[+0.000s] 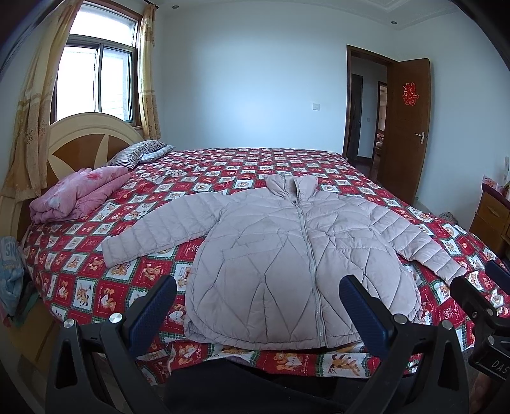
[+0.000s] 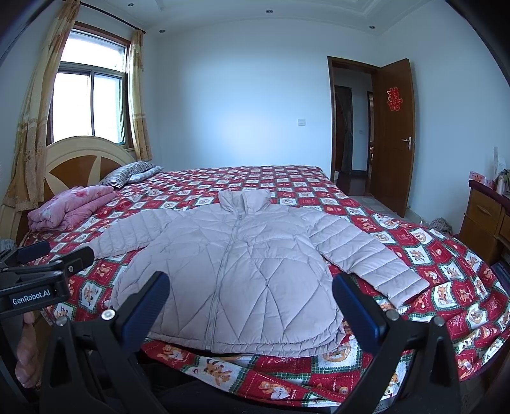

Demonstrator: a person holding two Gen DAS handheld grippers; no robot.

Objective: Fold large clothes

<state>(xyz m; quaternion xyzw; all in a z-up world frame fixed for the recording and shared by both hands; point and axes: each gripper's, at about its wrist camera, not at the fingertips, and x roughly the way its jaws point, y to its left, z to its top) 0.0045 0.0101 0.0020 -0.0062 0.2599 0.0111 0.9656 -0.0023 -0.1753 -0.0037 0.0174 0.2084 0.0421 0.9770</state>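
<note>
Daylight pours in through the window (image 1: 95,73) at the far left, blown out to near white, so nothing outside can be made out. The pale wall (image 1: 248,79) carries a cool bluish cast, brightest around its middle and dimming toward the corners. Small ceiling spotlights (image 2: 269,11) show no glow of their own. Shadows are soft; a dark band sits under the jacket (image 1: 287,254) hem at the bed edge. Both views are sharp across the room, with no motion blur. The fisheye bends the door (image 1: 408,127) and curtains (image 1: 35,121), and black vignette rings the corners.
</note>
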